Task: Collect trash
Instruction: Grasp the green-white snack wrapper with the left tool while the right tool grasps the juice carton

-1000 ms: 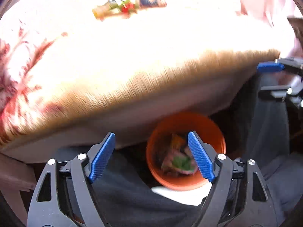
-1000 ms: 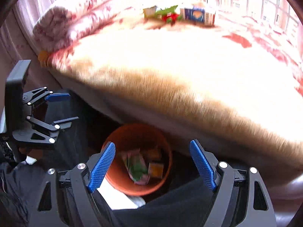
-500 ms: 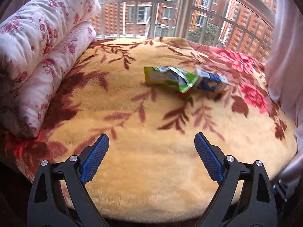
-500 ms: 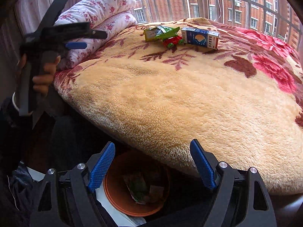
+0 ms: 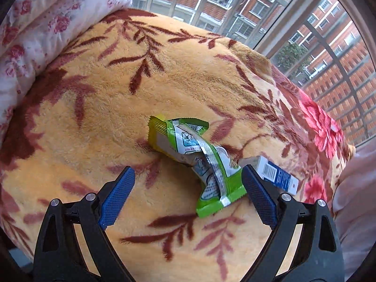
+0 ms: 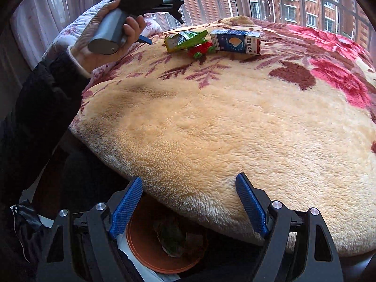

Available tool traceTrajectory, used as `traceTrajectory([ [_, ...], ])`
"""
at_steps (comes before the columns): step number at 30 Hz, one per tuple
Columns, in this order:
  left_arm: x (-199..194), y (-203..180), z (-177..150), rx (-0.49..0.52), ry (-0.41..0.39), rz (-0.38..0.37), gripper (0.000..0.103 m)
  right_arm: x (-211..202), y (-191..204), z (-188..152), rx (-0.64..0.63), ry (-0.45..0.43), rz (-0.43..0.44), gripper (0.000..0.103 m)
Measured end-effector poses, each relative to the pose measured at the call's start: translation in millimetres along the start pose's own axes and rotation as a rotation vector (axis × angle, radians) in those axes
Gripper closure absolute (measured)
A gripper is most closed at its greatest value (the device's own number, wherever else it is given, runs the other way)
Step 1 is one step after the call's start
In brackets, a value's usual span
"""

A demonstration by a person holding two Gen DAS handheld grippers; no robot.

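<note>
- My left hand-held gripper (image 5: 186, 197) is wide apart, empty, the green wrapper (image 5: 199, 162) just ahead.
- It could grab the fuzzy blanket (image 5: 94, 127) too.
- The blue box (image 5: 275, 176) beside it may get bumped.
- My right hand-held gripper (image 6: 189, 208) is apart, empty.

A bed is covered by a plush tan blanket (image 5: 183, 75) patterned with dark red leafy sprigs and, toward the right, bright pink-red flowers. At the far left lies a rolled white quilt (image 5: 47, 23) printed with small pink roses, resting along the blanket's edge. Beyond the bed's far side a barred window (image 6: 293, 0) looks out on red-brick buildings (image 5: 249, 2) with many panes. A pale sheer curtain (image 6: 42, 11) hangs at the far left corner. A small red toy car (image 6: 202, 48) with green wheels sits far off on the blanket.
</note>
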State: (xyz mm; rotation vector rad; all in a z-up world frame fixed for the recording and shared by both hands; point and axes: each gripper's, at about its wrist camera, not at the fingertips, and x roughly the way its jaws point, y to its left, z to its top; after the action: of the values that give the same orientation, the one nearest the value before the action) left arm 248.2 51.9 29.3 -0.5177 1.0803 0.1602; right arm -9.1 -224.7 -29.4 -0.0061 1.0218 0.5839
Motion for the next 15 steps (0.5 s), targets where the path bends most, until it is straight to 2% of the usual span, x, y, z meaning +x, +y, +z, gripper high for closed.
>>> traceTrajectory([
  [4,25.6,-4.3,7.5,-0.086,0.018,0.029,0.013,0.4,-6.0,1.4,0.006,-0.001,0.018,0.023],
  [11,44.1,-9.2,9.2,-0.091,-0.004,0.065,0.014,1.2,-5.6,3.1,-0.01,-0.003,0.027,0.023],
  [13,45.2,-7.5,10.7,-0.079,-0.019,0.065,0.026,1.6,-6.7,3.2,-0.006,-0.004,0.032,0.023],
  [14,47.1,-7.3,11.4,-0.067,-0.014,0.057,0.044,2.1,-7.1,3.2,-0.003,-0.003,0.033,0.023],
  [15,49.5,-7.0,12.5,-0.054,-0.004,0.055,0.05,2.6,-7.6,3.4,-0.001,-0.003,0.034,0.023],
])
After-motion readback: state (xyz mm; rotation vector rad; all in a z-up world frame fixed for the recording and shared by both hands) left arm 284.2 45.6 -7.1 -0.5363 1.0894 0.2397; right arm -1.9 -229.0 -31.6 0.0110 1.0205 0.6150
